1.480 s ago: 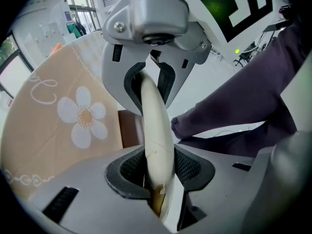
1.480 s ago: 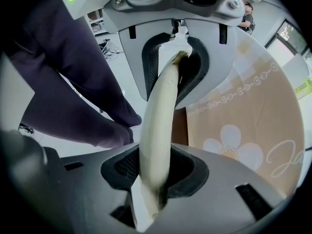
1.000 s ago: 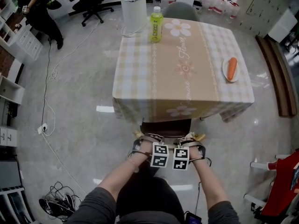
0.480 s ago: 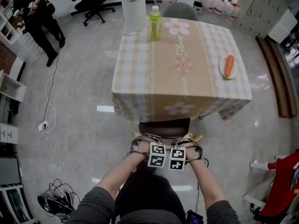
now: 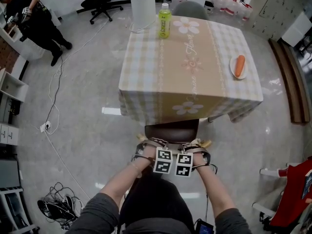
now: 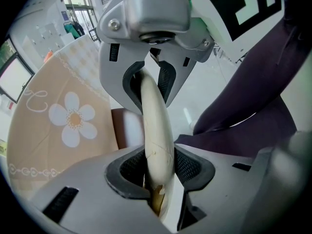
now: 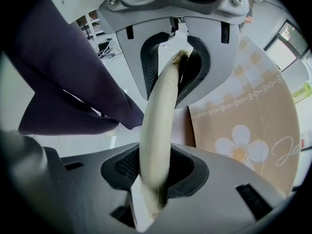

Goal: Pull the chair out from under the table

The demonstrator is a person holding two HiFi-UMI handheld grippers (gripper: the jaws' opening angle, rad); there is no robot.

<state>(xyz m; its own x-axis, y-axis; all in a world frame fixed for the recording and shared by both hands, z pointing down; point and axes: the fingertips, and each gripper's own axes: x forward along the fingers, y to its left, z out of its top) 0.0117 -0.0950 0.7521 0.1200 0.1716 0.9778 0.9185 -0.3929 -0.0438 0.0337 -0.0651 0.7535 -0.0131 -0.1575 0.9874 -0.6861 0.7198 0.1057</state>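
The chair's brown seat (image 5: 171,130) pokes out from under the near edge of the table (image 5: 146,57), which is draped in a beige checked cloth with flowers. Its cream back rail (image 6: 157,145) runs between the jaws of my left gripper (image 5: 147,145), which is shut on it at the rail's left end. My right gripper (image 5: 199,146) is shut on the same rail (image 7: 158,145) at its right end. Both grippers point down, side by side, just in front of my legs. The chair's legs and most of its seat are hidden by the cloth.
On the table stand a green bottle (image 5: 165,21) and a plate with a carrot (image 5: 239,66). A white bin (image 5: 143,6) and a grey chair (image 5: 190,9) stand beyond it. A person (image 5: 34,18) walks at far left; cables (image 5: 58,211) lie near left, a red object (image 5: 297,189) at right.
Both grippers have drawn back towards me with the rail, and a little more of the brown seat shows from under the cloth. The person at far left has walked on.
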